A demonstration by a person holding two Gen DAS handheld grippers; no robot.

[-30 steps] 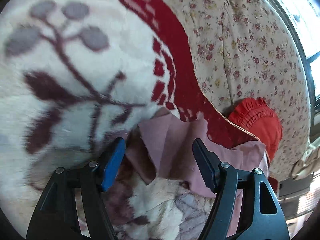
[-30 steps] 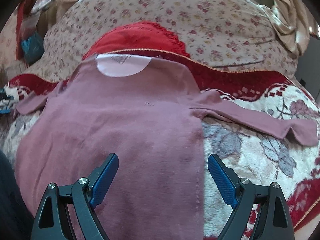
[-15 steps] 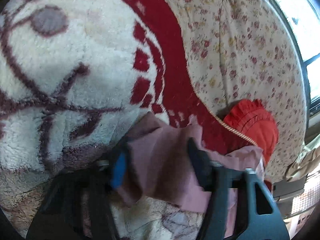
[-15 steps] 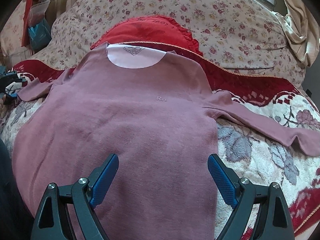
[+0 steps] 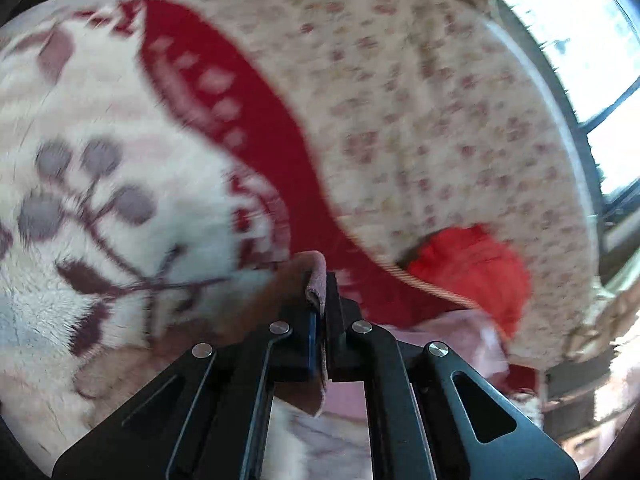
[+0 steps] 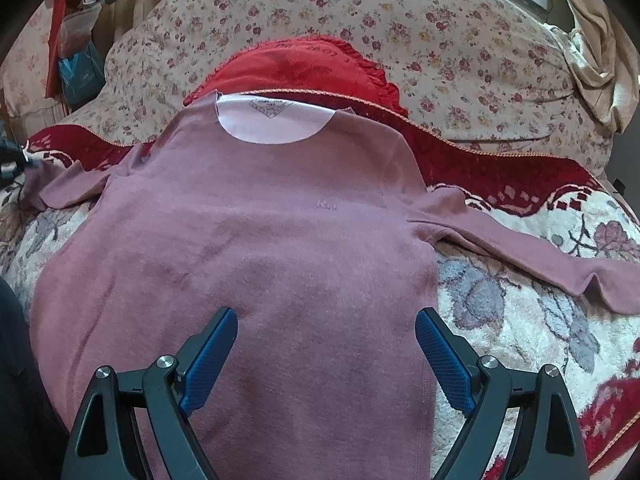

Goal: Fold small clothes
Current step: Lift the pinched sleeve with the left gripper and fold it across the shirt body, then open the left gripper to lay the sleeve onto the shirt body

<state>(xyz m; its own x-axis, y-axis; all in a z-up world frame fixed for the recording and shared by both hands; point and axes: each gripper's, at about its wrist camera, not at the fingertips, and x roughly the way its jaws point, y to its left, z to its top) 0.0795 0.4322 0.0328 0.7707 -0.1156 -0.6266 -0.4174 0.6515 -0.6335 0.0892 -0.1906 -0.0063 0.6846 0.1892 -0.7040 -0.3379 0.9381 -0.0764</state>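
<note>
One pink shirt (image 6: 256, 248) lies flat. Left tool (image 5: 318, 304) has just squeezed together on its sleeve (image 5: 314, 280); right tool (image 6: 326, 344) gapes apart above it.

I count 1 pink shirt (image 6: 256, 248) w/ 2 long sleeves: 1 sleeve (image 6: 536, 256) out to the right side of the right-wrist view, 1 sleeve (image 6: 76, 188) to the left side. 1 white neck label (image 6: 276, 124). 1 fleece blanket (image 6: 520, 320) under it. 1 red cushion (image 6: 304, 64), 1 floral cover (image 6: 440, 40) behind. 2 grippers on my rig: left (image 5: 319, 300), right (image 6: 326, 344). Curtains and the bits at the far left are too unclear to count.
</note>
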